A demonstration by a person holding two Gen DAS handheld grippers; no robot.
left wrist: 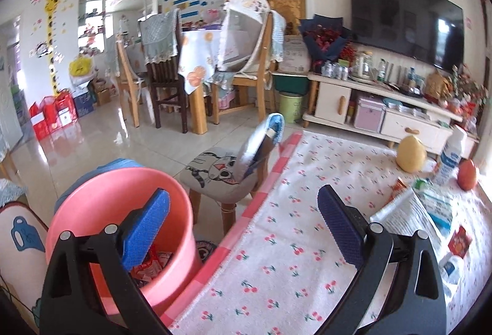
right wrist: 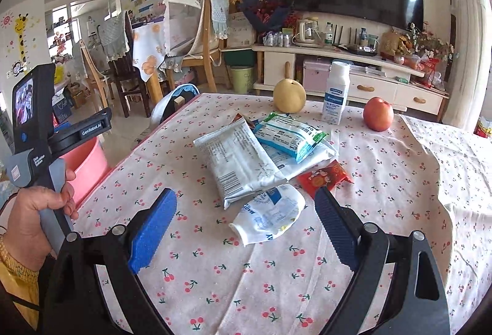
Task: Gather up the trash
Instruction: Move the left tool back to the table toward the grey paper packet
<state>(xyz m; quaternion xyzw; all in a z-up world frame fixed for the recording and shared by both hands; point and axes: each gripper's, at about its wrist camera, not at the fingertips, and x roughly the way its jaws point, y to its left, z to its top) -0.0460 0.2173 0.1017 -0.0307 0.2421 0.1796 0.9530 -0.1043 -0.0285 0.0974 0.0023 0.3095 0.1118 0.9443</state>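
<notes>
Left gripper (left wrist: 243,221) w/ jaws spread wide, nothing between them, hangs over the table's pink edge beside a round pink plastic bucket (left wrist: 101,199) w/ wrappers inside. Right gripper (right wrist: 246,224) also wide, empty, just short of a crumpled white pouch (right wrist: 270,216); white and teal snack wrappers (right wrist: 261,156) heaped mid cherry-print tablecloth (right wrist: 399,181). Cloth around the heap lies bare.

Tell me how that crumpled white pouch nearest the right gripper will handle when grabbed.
The crumpled white pouch looks flattened and creased, so probably empty, light and floppy. Its glossy film may slip or fold between the jaws. Lying loose on the tablecloth, it would likely slide rather than roll if pushed.
</notes>
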